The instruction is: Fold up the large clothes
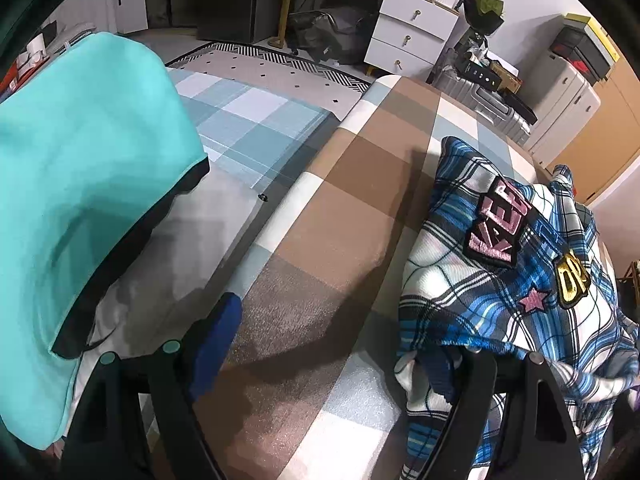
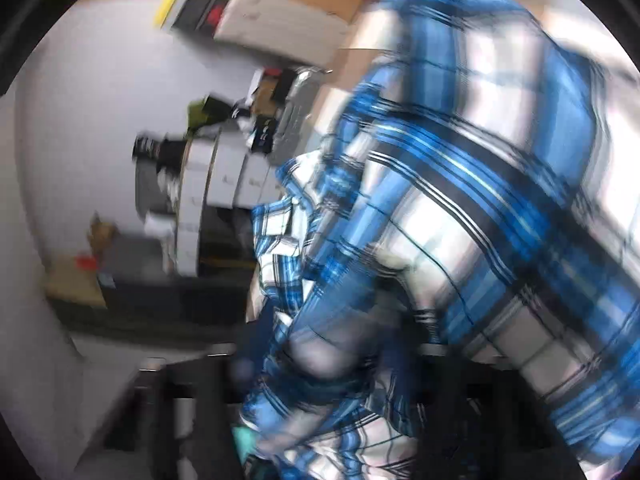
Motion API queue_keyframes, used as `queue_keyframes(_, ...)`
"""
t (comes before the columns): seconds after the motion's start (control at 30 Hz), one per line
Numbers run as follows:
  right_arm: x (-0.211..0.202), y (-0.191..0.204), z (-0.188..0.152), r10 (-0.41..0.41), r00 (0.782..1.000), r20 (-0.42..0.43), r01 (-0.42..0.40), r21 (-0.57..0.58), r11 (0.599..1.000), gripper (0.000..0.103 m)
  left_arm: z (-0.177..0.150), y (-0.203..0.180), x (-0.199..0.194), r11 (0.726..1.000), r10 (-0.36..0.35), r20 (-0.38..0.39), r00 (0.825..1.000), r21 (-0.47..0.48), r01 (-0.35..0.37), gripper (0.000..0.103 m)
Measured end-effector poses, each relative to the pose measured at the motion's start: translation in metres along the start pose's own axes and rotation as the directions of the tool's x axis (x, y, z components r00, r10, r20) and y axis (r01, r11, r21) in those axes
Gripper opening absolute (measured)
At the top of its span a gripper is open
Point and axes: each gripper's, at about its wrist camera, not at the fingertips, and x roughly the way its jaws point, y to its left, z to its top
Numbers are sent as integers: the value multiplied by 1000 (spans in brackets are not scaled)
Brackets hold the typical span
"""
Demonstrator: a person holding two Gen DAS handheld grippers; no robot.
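Checked bedspread [image 1: 344,208] w/ plaid shirt [image 1: 492,264]

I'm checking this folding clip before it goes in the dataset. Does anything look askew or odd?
The blue plaid shirt lies bunched on the checked bed cover and drapes over one finger of the open left gripper. The right wrist view is blurred, and the shirt hides the right gripper's fingers there. A teal garment crowds the left edge.

The plaid shirt [image 1: 480,248] is thin woven cloth with raised, fuzzy embroidered patches [image 1: 500,228]. The checked bed cover [image 1: 320,208] looks matt, slightly grainy cloth. The turquoise garment [image 1: 92,152] is smooth knit. The left tool [image 1: 332,352] is matt black plastic.
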Motion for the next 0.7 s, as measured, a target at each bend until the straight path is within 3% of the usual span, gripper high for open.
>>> queue_keyframes(0.13,-17,39,4,-26,999,40,34,-241,970,8,-1,-1,0,1000,5,5,1000,4,-5,80)
queue_keyframes(0.2,-25,59,5,11,998,55,9,-366,931,6,-1,-1,0,1000,4,5,1000,5,-4,80)
queue_keyframes(0.33,-46,109,4,118,989,92,-40,-599,800,5,-1,-2,-2,1000,6,14,1000,15,-6,80)
queue_keyframes(0.43,-77,141,-14,206,962,178,-7,-741,672,5,-2,-3,-3,1000,11,20,1000,13,-11,80)
queue_keyframes(0.5,-95,142,-24,254,938,234,23,-775,631,5,-3,-1,-3,1000,21,21,1000,10,-22,80)
queue_keyframes(0.53,-99,130,-28,233,944,235,36,-772,635,5,-3,0,-2,1000,21,20,1000,8,-22,80)
queue_keyframes(0.6,-86,104,-27,126,967,222,78,-726,684,5,-4,2,0,1000,10,12,1000,-2,-10,80)
queue_keyframes(0.63,-78,77,-26,46,979,197,99,-666,739,5,-4,2,-1,1000,10,15,1000,4,-10,80)
queue_keyframes(0.7,-71,40,-26,-55,985,164,140,-567,811,5,-5,1,-4,1000,3,25,1000,14,-4,80)
